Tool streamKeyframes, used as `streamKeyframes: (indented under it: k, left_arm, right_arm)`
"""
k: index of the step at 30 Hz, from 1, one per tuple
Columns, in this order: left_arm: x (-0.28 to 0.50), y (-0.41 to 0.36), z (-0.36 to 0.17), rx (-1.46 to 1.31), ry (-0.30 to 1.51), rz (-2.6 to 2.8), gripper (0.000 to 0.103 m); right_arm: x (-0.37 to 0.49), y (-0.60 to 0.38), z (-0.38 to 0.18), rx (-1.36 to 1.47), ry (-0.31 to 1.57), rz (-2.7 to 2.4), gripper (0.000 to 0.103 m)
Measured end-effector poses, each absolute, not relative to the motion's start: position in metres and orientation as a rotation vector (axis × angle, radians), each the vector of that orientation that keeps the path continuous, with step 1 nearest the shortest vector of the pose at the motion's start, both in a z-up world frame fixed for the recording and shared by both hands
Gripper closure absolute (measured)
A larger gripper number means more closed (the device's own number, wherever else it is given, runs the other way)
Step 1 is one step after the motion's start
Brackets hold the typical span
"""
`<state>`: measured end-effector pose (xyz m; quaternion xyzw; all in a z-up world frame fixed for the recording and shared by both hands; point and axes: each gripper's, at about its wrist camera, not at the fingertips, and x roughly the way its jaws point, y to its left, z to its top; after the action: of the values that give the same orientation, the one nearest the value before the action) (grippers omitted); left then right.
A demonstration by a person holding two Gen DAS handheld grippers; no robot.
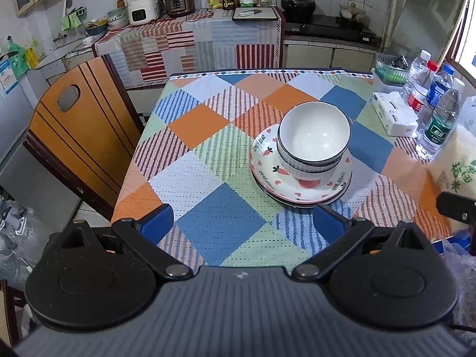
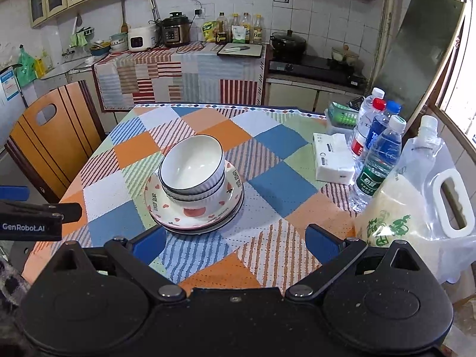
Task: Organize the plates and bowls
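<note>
Sitting near the middle of the tabletop (image 1: 208,232): two white bowls (image 1: 314,141) nested one inside the other, resting on a stack of plates (image 1: 300,184) with strawberry and heart print, slightly right of centre in the left wrist view and left of centre in the right wrist view. Lying under the stack: a checked, striped cloth in orange, blue, green and white. Hovering at the lower edge of the left wrist view: left tongs (image 1: 242,226), spread wide, nothing between the blue pads, clear of the plates. Hovering likewise at the bottom of the right wrist view: right tongs (image 2: 236,242), spread wide and holding nothing. Standing at the right edge: water bottles (image 2: 377,160), a tissue pack (image 2: 333,160) and a bag of rice (image 2: 416,208). Standing at the left: a wooden chair (image 1: 80,136).
</note>
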<state>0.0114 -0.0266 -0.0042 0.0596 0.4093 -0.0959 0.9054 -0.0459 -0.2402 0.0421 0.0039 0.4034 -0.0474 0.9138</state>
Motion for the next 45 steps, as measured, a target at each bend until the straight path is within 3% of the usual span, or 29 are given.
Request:
streamKeyframes:
  k: [45]
  left_arm:
    - [0.002, -0.024, -0.025, 0.093, 0.755, -0.167, 0.000]
  right_arm:
    - [-0.052, -0.231, 0.020, -0.050, 0.769, -0.203, 0.002]
